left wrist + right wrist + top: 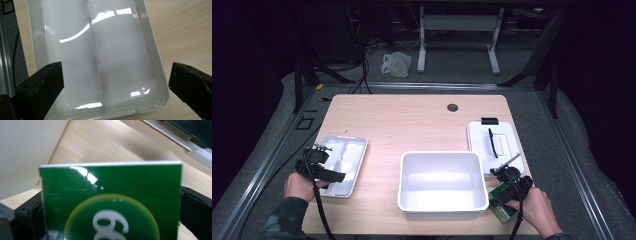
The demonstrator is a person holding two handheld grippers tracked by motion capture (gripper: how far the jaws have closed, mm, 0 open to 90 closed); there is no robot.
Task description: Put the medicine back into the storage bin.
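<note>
Green card-stock box [111, 202], glossy, flat-faced, with a yellow-ringed disc and white numerals, stands between your right tongs [508, 186]; their black jaws sit at its two side edges at widest spread, apparently pinching it across its width. Item location: just right of the white tub [443, 184], at that tub's near right corner, held just above the wooden table [412, 120]. Your left tongs [115, 82] are spread wide with nothing between them, hovering over the shallow white tray [150, 50] left of the tub; that tray is thin moulded plastic, shiny, with a low centre rib, and holds nothing. Tub: deep, rectangular, rounded corners, smooth, also bare inside. Right of the tub, beyond the box: a flat white lid [492, 142] with a black strip along it. Progress, as judged: box picked up, not yet placed; delivery into a container remains.
</note>
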